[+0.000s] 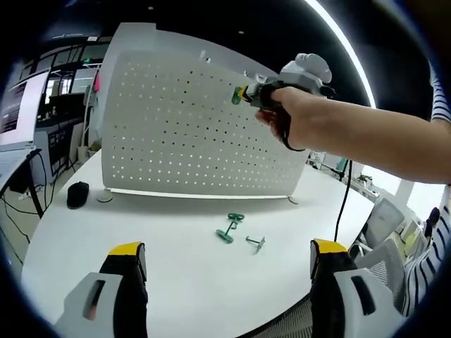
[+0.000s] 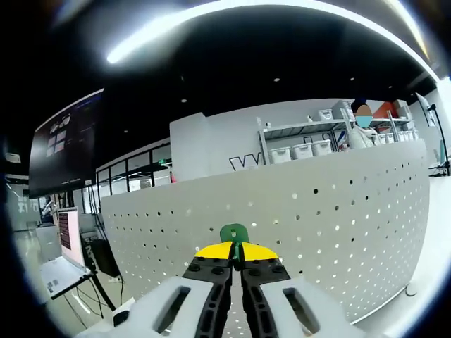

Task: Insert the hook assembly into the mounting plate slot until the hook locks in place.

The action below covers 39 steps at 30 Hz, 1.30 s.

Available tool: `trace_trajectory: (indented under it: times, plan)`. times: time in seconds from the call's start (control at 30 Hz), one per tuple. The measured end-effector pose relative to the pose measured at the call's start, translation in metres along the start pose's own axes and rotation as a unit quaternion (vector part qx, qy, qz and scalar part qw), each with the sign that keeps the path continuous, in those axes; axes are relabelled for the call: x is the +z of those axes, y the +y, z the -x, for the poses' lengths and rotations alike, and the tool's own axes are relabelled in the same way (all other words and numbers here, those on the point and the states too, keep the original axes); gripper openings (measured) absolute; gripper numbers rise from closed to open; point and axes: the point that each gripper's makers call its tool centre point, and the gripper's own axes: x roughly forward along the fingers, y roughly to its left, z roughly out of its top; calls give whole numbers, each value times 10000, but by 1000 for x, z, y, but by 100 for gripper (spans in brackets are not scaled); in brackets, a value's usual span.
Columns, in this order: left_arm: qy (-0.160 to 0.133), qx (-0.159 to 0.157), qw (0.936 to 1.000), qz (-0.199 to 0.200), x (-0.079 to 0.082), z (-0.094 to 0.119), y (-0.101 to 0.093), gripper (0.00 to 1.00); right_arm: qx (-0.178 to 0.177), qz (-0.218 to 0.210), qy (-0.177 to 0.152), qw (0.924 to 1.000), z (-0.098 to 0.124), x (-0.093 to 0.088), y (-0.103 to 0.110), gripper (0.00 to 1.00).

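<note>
A white perforated mounting plate [image 1: 190, 120] stands upright on the white table [image 1: 176, 274]. My right gripper [image 1: 246, 94], held by a hand, is up near the plate's top right part and is shut on a green hook [image 1: 237, 94]. In the right gripper view the yellow-tipped jaws stand pressed together at my right gripper [image 2: 237, 255], with the green hook [image 2: 234, 233] poking out toward the plate [image 2: 331, 225]. A second green hook [image 1: 230, 227] and a small metal hook [image 1: 256, 243] lie on the table. My left gripper [image 1: 229, 257] hangs open above the table's near part.
A black mouse [image 1: 77, 193] lies at the table's left near the plate. A black cable [image 1: 344, 197] hangs from the right gripper. Monitors and desks [image 1: 28, 120] stand at the left, an office chair [image 1: 384, 218] at the right. A person [image 2: 362, 127] is behind shelving in the background.
</note>
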Motion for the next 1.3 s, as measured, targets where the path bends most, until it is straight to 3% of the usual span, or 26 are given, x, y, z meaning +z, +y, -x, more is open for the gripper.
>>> trace_trajectory:
  times: [0.77, 1.3]
  plan:
    - [49, 26, 10000, 70, -2, 0, 1, 97, -256, 223, -141, 9993, -19, 20, -17, 0]
    - [34, 61, 9999, 139, -2, 1, 3, 96, -405, 132, -132, 9990, -25, 19, -17, 0]
